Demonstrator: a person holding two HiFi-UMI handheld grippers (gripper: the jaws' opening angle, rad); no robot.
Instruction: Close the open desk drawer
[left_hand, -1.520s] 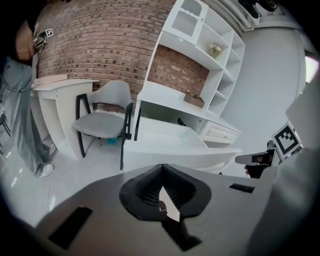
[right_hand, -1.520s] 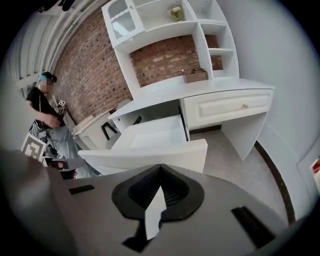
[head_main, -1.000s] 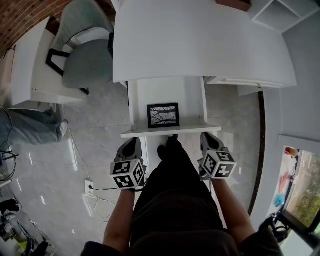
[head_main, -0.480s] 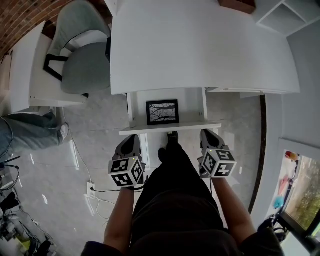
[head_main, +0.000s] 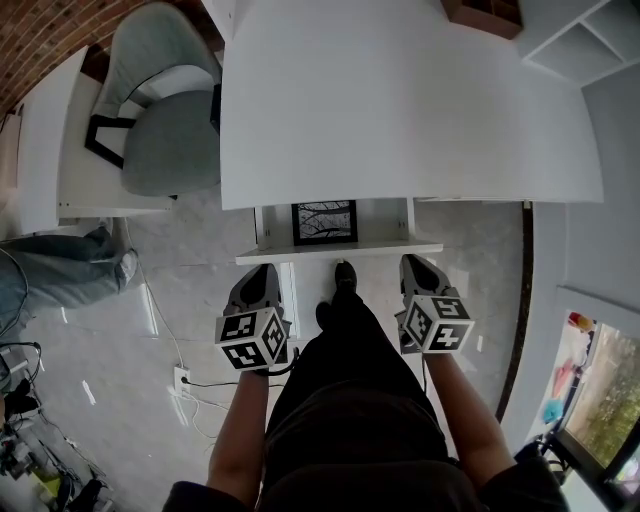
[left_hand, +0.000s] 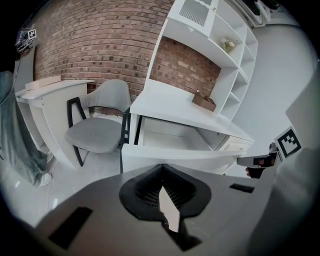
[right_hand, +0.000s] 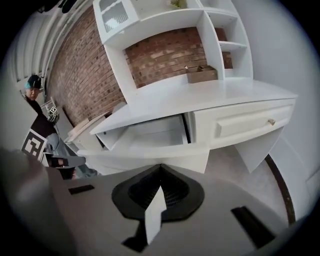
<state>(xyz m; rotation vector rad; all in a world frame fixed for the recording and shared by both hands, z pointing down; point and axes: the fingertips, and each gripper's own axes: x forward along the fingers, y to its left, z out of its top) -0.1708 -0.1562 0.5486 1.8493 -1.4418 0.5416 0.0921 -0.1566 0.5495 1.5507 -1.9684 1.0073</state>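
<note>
The white desk drawer (head_main: 338, 252) stands partly open under the white desk top (head_main: 400, 100). A black-framed picture (head_main: 323, 220) lies inside it, half hidden by the desk's edge. My left gripper (head_main: 265, 271) is shut, its tip right at the left end of the drawer front. My right gripper (head_main: 416, 263) is shut too, at the right end of the same front. In the left gripper view the drawer front (left_hand: 175, 160) fills the space just past the closed jaws. The right gripper view shows the drawer front (right_hand: 150, 161) equally near.
A grey chair (head_main: 165, 130) and a white side table (head_main: 50, 130) stand to the left. A leg in jeans (head_main: 60, 265) and a floor socket with cable (head_main: 180, 378) lie lower left. A second, shut drawer with a knob (right_hand: 245, 125) is at right. A wooden box (head_main: 485, 12) sits on the desk.
The drawer has slid further in under the desk, covering more of the picture. Both grippers have moved forward with the drawer front.
</note>
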